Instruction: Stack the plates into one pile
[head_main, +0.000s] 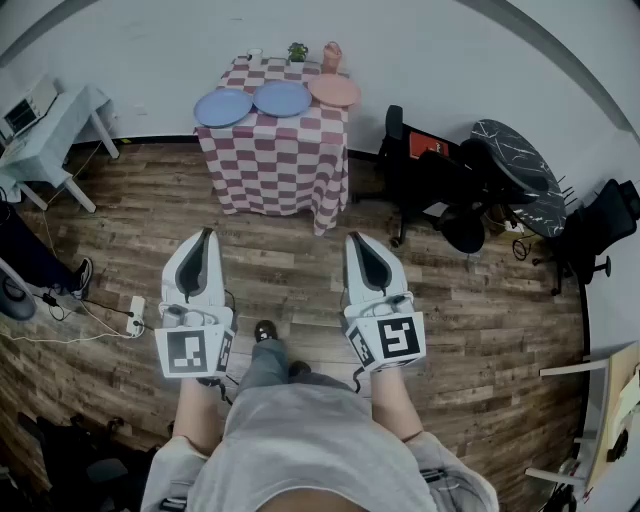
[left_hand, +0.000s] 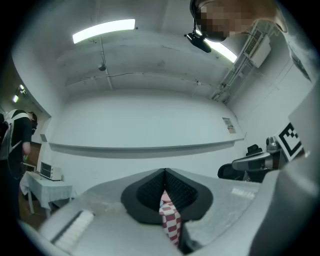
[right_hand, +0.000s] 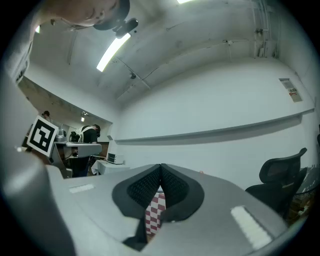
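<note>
Where the wood floor meets the wall at the far left, a white side table stands, and a power strip lies nearer on the boards. Just right of the strip, the left gripper is held out over the floor. Its jaws are pressed fully together with nothing between them, and the left gripper view shows only a sliver of checkered cloth past the closed pads.

Farther off, in the middle, a checkered table carries the three plates in a row, close side by side and unstacked. The first blue plate is at the left, the second blue plate is in the middle and the pink plate is at the right. Along the table's far edge sit a white cup, a small plant and a pink vessel.

Nearer again, the right gripper is level with the left one. It too is closed tight and empty, and both grippers are well apart from the table. Black office chairs and a dark round tabletop fill the far right.
</note>
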